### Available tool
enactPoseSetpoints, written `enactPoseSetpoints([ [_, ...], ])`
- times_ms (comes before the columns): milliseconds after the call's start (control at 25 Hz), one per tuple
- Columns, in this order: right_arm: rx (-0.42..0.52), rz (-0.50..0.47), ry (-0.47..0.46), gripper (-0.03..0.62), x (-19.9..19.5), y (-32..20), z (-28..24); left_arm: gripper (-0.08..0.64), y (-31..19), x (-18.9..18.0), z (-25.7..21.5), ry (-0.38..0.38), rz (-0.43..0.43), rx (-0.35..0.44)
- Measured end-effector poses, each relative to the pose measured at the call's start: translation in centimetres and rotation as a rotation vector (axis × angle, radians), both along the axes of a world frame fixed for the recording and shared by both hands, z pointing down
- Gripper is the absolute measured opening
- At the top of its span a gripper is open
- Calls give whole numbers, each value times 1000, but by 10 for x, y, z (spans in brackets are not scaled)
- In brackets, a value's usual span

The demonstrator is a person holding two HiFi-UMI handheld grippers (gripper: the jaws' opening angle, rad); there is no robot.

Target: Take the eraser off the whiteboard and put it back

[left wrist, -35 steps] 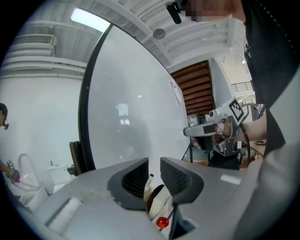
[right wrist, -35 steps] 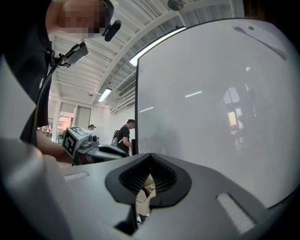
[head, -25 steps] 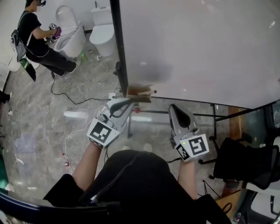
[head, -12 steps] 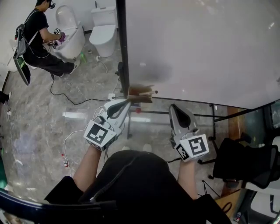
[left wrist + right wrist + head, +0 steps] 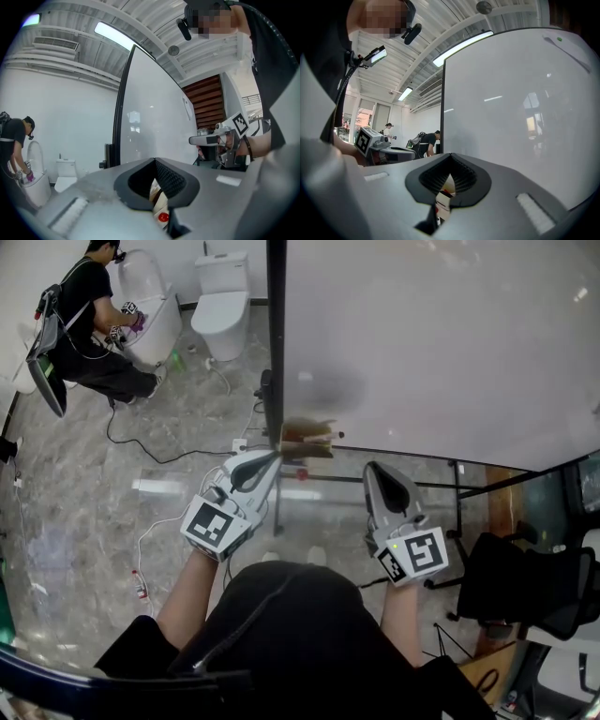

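The brown eraser (image 5: 307, 436) sits on the whiteboard (image 5: 441, 343) near its lower left corner, next to the black frame. My left gripper (image 5: 275, 457) points level at it, shut, its tip just below and left of the eraser; whether they touch I cannot tell. The left gripper view has the jaws (image 5: 155, 161) meeting, nothing between them, and the whiteboard (image 5: 150, 122) ahead. My right gripper (image 5: 371, 468) hangs shut in front of the board's lower edge, well right of the eraser. Its own view shows closed jaws (image 5: 450, 157) and the bare whiteboard (image 5: 520, 103).
A person (image 5: 89, 324) crouches by a toilet (image 5: 155, 306) at the far left, with a second toilet (image 5: 220, 301) beside it. A cable (image 5: 159, 457) trails over the marble floor. A black office chair (image 5: 534, 587) stands at the right, under the board's corner.
Both grippers have stayed almost in place; the left one has rolled slightly. The head view has drifted, so the board and eraser sit a little further right. The person in the background has shifted.
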State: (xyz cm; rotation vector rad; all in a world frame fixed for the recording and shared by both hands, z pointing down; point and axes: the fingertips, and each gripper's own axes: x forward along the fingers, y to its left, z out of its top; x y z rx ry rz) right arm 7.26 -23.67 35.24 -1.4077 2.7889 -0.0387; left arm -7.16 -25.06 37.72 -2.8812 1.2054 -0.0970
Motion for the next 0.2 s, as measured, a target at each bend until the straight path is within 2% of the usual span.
enactPoseSetpoints([
  [200, 7, 3, 3, 9, -6, 1, -1, 6, 1, -6, 0, 13, -4, -9],
])
